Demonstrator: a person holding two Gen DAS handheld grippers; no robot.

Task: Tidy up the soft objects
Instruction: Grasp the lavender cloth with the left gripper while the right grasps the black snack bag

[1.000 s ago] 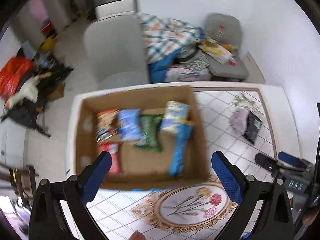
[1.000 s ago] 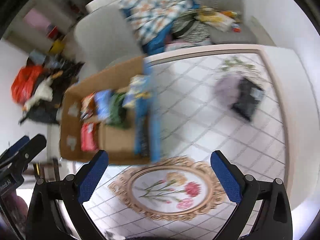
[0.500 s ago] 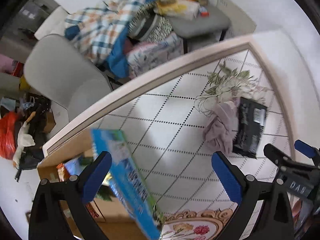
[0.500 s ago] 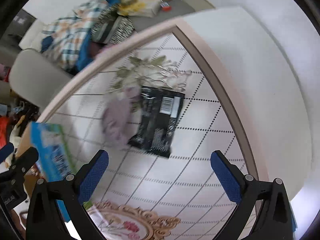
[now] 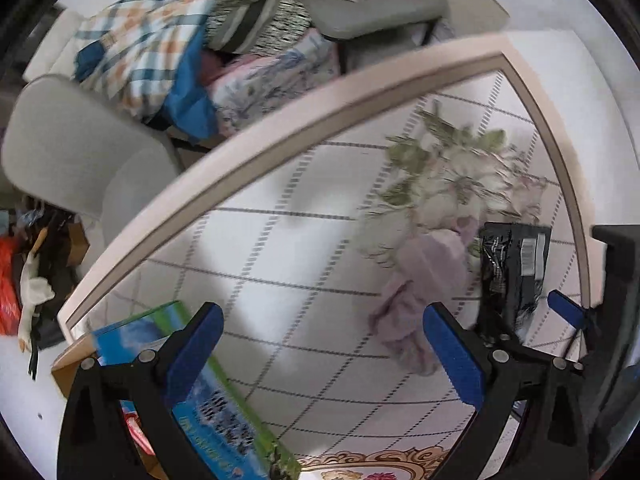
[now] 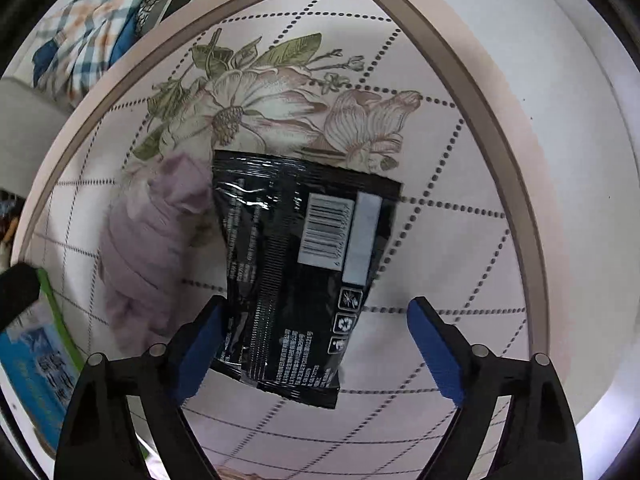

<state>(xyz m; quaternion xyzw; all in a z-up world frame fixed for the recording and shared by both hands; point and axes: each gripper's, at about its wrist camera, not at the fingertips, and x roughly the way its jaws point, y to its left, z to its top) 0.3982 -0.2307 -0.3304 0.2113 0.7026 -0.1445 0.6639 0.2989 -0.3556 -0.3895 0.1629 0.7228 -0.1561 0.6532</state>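
Observation:
A black snack packet [image 6: 304, 264] lies flat on the patterned table [image 6: 460, 240], with a crumpled lilac cloth [image 6: 148, 240] touching its left side. My right gripper [image 6: 316, 344] is open, just above the packet's near end, its fingers astride it. In the left wrist view the cloth [image 5: 420, 292] and the packet [image 5: 516, 276] lie at the right. My left gripper [image 5: 320, 352] is open and empty over the table, left of the cloth. A blue packet [image 5: 200, 396] stands up from the cardboard box [image 5: 64, 368] at the lower left.
The right gripper's finger [image 5: 568, 312] shows at the right edge of the left wrist view. Beyond the table's far edge [image 5: 280, 128] stand a grey chair [image 5: 80, 160] and a pile of bedding and clothes [image 5: 180, 48].
Both grippers have swung right, away from the box and toward the cloth and the black packet. The right gripper has come down close over the packet. Both stay open.

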